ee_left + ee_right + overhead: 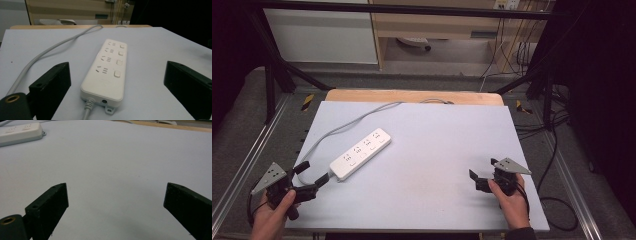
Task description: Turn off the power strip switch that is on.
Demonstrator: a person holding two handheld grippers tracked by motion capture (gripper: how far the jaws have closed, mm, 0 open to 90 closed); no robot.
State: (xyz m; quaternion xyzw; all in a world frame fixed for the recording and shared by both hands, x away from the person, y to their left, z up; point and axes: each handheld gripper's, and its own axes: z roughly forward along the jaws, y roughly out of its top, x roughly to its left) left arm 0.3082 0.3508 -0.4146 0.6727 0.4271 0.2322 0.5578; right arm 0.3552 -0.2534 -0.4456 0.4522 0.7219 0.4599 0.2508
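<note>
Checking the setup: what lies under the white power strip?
The white four-outlet power strip rests flat on the pale grey table mat. Anything beneath its body is covered and cannot be seen.

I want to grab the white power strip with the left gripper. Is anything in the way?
Nothing visible is. The left gripper is open, and the power strip lies right ahead of its jaws on bare table. Its grey cord trails off to the side.
</note>
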